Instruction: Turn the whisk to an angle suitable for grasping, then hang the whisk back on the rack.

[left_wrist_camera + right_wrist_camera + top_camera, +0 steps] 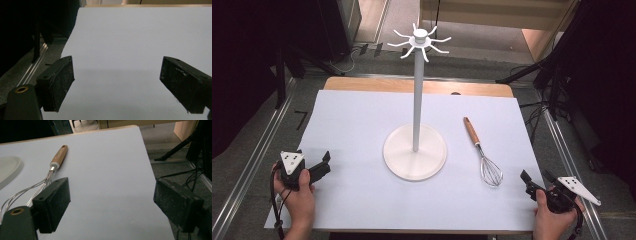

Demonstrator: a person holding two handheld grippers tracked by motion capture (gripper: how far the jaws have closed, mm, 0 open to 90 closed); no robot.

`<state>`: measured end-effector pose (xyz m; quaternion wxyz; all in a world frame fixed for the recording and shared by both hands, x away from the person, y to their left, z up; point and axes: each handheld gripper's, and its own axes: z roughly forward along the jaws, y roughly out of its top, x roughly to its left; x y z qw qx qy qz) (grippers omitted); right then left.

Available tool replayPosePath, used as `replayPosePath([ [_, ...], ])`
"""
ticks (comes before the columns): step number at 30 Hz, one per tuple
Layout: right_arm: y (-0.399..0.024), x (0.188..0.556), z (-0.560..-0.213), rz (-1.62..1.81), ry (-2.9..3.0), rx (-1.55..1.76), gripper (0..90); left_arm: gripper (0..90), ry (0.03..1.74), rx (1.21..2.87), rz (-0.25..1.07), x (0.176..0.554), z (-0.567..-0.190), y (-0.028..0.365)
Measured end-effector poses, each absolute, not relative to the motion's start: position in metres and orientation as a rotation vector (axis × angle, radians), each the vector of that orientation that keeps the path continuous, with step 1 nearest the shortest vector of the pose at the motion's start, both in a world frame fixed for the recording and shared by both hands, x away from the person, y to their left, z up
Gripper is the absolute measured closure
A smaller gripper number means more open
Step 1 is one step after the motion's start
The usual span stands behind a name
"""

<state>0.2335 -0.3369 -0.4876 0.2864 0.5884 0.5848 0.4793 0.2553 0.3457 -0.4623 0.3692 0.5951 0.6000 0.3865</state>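
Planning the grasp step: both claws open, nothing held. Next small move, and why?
Probably ease the right claw forward-left toward the whisk. It lies flat on the white sheet right of the hook stand, nearest that claw, whose jaws stand wide apart and empty.

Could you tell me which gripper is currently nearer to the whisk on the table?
Right. The right gripper sits just beside the whisk, while the left gripper is across the stand's base.

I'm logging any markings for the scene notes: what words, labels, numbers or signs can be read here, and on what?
"7": a dark mark that reads like this digit, on the grey floor left of the table, high view.
Nothing readable on the whisk, the white stand or either gripper.
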Motion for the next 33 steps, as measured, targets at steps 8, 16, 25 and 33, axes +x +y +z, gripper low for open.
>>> replayPosePath([
  [8,-0.332,0.234,-0.487,1.224,1.552,1.567,21.0,12.6,1.535,1.520,0.985,0.255,-0.462,0.347],
  [16,-0.324,0.236,-0.486,1.157,1.644,1.503,12.6,12.7,1.550,1.518,0.969,0.256,-0.462,0.348],
  [25,-0.319,0.238,-0.484,1.131,1.729,1.456,20.1,12.6,1.543,1.526,0.984,0.255,-0.462,0.347],
  [33,-0.321,0.245,-0.471,1.111,1.816,1.519,26.9,12.6,1.522,1.552,1.034,0.255,-0.463,0.341],
])
